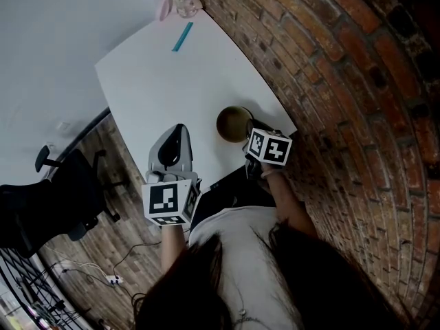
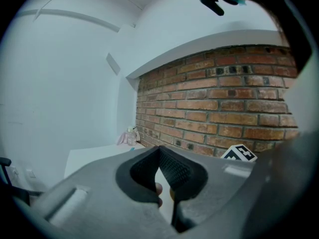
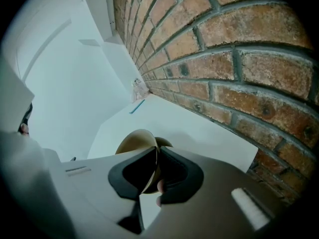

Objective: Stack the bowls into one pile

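Note:
An olive-brown bowl (image 1: 232, 122) sits on the white table (image 1: 172, 81) near its front right corner. My right gripper (image 1: 250, 136) reaches it from the near side, marker cube on top. In the right gripper view the jaws (image 3: 157, 152) are pinched on the tan bowl's (image 3: 134, 142) thin rim, one pad inside and one outside. A second curved rim edge (image 3: 163, 143) shows just right of it; whether it is another bowl I cannot tell. My left gripper (image 1: 180, 130) hovers left of the bowl over the table's front edge, shut (image 2: 159, 151) with nothing in it.
A brick wall (image 1: 330, 81) runs along the table's right side. At the far end lie a teal strip (image 1: 183, 36) and a small pink object (image 1: 180, 2). A black office chair (image 1: 62, 198) stands on the floor to the left.

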### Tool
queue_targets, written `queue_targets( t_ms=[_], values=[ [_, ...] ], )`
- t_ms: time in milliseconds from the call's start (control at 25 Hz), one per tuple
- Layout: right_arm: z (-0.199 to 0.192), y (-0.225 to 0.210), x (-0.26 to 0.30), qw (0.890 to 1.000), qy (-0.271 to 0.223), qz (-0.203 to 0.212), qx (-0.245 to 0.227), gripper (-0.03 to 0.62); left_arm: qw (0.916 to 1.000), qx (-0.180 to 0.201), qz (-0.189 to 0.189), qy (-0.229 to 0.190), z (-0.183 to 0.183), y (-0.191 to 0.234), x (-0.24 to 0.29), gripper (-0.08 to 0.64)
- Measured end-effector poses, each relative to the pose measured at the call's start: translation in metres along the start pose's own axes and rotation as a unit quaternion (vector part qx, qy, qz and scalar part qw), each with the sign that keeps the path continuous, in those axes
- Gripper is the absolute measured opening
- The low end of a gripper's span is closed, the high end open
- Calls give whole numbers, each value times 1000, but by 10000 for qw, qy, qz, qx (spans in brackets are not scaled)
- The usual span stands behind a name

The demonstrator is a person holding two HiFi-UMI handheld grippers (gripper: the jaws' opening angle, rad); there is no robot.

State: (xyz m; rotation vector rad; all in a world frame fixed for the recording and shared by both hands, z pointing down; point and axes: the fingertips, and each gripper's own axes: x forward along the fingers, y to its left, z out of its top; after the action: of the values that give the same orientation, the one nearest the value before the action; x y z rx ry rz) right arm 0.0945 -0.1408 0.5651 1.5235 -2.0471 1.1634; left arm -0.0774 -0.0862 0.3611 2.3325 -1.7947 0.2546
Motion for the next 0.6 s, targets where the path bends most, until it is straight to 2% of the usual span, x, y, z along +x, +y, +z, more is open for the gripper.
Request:
queue_targets(
  t_ms=[600],
  values=[
    [0,-11,7,9998,18,-172,18,34,9999,-9,-31,122,-5,1,11,0]
  ],
)
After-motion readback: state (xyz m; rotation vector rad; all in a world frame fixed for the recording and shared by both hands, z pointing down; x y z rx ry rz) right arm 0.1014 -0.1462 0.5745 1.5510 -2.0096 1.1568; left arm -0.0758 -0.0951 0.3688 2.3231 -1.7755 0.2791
